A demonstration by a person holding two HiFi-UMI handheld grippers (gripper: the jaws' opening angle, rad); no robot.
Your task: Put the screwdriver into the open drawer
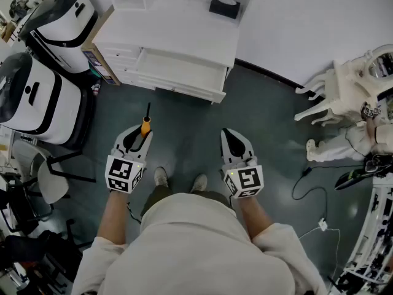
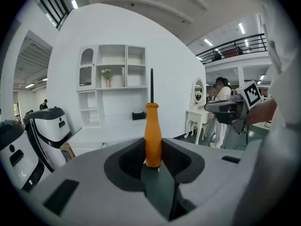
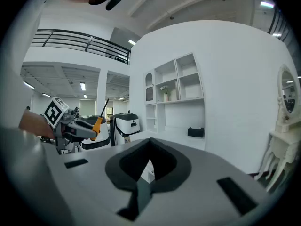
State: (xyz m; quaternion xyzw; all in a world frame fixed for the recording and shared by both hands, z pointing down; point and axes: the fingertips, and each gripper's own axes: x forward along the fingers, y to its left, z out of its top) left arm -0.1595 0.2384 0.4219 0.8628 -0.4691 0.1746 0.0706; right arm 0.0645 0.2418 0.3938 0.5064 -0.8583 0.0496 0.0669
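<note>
Now the left gripper (image 1: 140, 135) clamps the screwdriver (image 1: 146, 124) by its orange handle (dark shaft pointing ahead at the white cabinet (image 1: 184, 26)), well short of the open drawer (image 1: 181, 72). Beside it, the right gripper (image 1: 229, 134) has its jaws together, holding nothing.

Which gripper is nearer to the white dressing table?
Right. The right gripper is on the dressing table's side, apart from it; the left gripper, holding the screwdriver, is farther away, beyond the right one.
</note>
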